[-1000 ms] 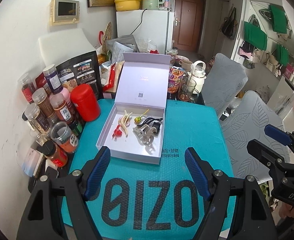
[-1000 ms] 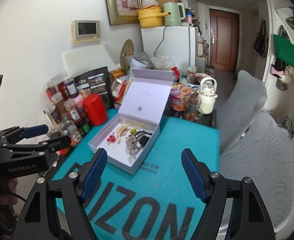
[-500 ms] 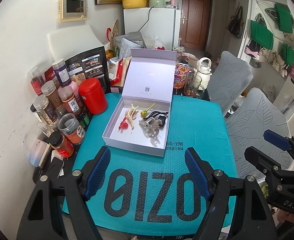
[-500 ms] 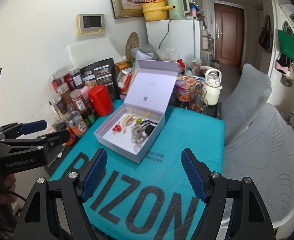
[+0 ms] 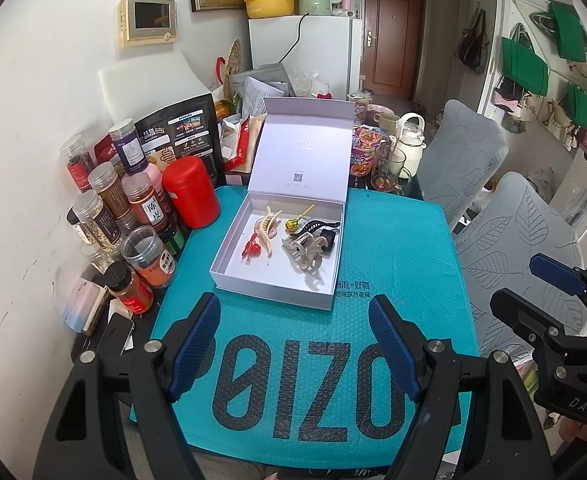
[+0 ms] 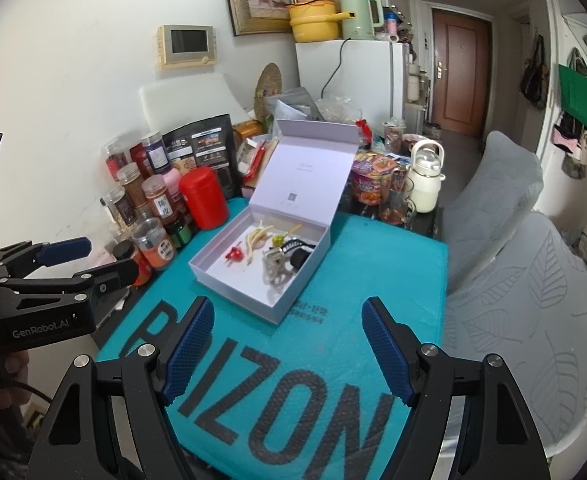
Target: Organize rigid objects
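On the teal mat (image 5: 393,248) I see the white box (image 5: 229,268) holding hair clips (image 5: 305,252), lid hinged at its far side. My left gripper (image 5: 293,346) and right gripper (image 6: 287,350) hang before it, both released and empty.

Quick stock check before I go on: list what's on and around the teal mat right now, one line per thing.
gift box: one, pale lilac, lid standing open, mid-mat
hair claws: three in the box; cream, grey-beige, black
red clip: one, box's left side
lollipop: one, green-yellow, in the box
mat: one, teal, dark lettering
red canister: one, left of the box
spice jars: a cluster, count unclear, by the wall
black pouch: one, behind the jars
white kettle: one, behind the mat
noodle cup: one, purple, beside the lid
chairs: two, grey
left gripper: open, empty
right gripper: open, empty
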